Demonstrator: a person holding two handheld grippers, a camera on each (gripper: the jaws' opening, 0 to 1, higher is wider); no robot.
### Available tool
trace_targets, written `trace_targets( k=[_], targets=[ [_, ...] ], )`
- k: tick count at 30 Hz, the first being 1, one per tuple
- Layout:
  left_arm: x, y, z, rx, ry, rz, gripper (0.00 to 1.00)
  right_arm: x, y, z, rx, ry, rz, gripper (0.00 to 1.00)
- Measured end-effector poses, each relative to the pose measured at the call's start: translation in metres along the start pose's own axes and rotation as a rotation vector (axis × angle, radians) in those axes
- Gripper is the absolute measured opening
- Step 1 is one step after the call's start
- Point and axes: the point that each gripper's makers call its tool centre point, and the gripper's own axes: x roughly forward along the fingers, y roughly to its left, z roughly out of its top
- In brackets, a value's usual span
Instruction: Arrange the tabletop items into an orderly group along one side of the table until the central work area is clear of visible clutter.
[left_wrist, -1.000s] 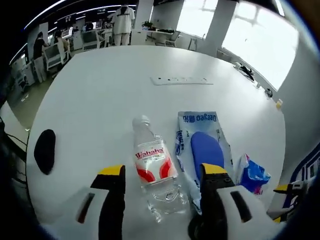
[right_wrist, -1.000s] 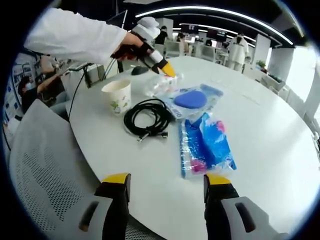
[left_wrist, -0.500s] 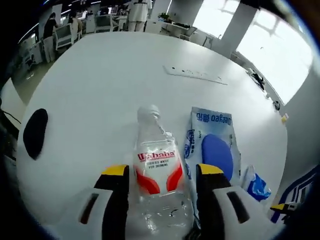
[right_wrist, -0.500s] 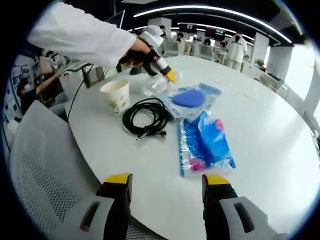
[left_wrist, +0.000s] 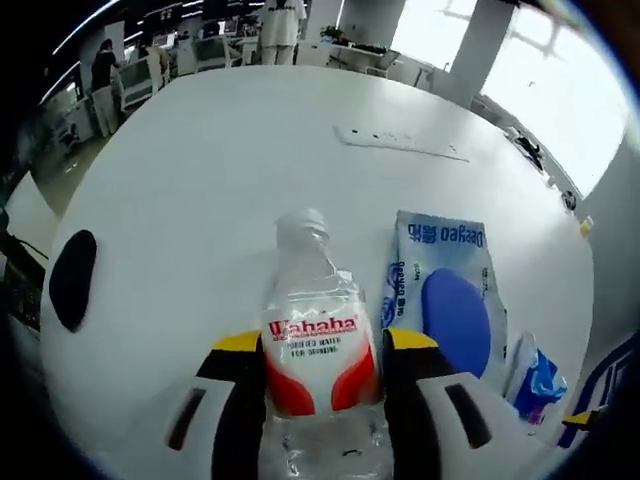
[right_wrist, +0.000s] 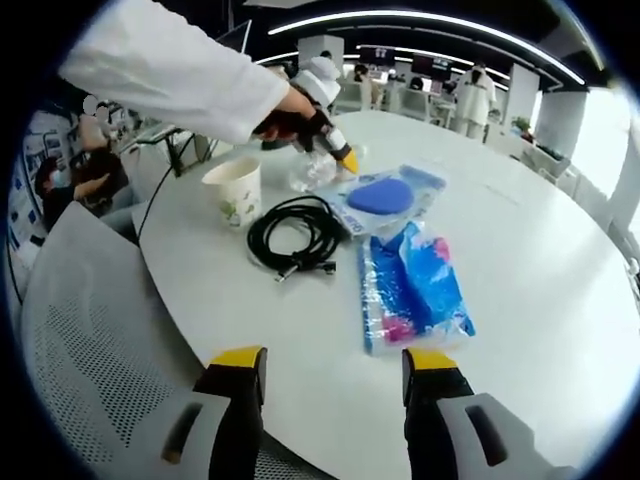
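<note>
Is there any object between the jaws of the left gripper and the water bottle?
Nothing visible stands between them. In the left gripper view the water bottle already lies between the left gripper jaws, which press its label on both sides. The blue pouch lies beside it.

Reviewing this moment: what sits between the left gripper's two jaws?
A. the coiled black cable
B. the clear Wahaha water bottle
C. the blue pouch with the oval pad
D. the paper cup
B. In the left gripper view the left gripper has its yellow-tipped jaws on either side of the water bottle, right against its red-and-white label; the blue pouch lies beside it on the white table.
</note>
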Motion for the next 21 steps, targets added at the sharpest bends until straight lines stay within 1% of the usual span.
trace_targets(
  k=[8,9,10,11,14,15,16,17,18,19,21],
  targets=[
    [-0.003,0.003,0.000,-0.032,0.008,0.016,0.43,0.000,-0.001,0.001,-0.006,-0.001,-0.003,0.54],
    [-0.003,0.002,0.000,-0.021,0.008,0.019,0.43,0.000,0.000,0.001,-0.006,-0.003,-0.003,0.54],
    [-0.004,0.002,-0.001,0.015,0.024,0.022,0.43,0.000,0.000,0.001,-0.005,-0.003,-0.002,0.54],
    [-0.004,0.002,-0.002,0.032,0.034,0.024,0.43,0.000,-0.001,0.001,-0.005,-0.004,-0.003,0.54],
    [-0.006,0.003,-0.001,0.004,0.025,0.020,0.41,-0.001,-0.002,0.002,-0.006,-0.007,-0.009,0.53],
    [-0.007,0.003,-0.002,0.004,0.031,0.021,0.40,-0.001,-0.002,0.002,-0.007,-0.008,-0.009,0.53],
    [-0.009,0.003,-0.004,0.024,0.041,0.026,0.40,-0.001,-0.002,0.002,-0.010,-0.009,-0.011,0.53],
    [-0.011,0.004,-0.006,0.084,0.052,0.035,0.40,-0.001,-0.002,0.002,-0.011,-0.009,-0.011,0.53],
    [-0.014,0.003,-0.006,0.147,0.049,0.039,0.39,-0.001,-0.002,0.002,-0.011,-0.009,-0.011,0.53],
    [-0.017,0.001,-0.006,0.162,0.041,0.040,0.39,-0.001,-0.002,0.002,-0.009,-0.009,-0.011,0.53],
    [-0.027,-0.001,-0.004,0.130,0.009,0.031,0.38,-0.001,-0.003,0.003,-0.008,-0.011,-0.014,0.53]
  ],
)
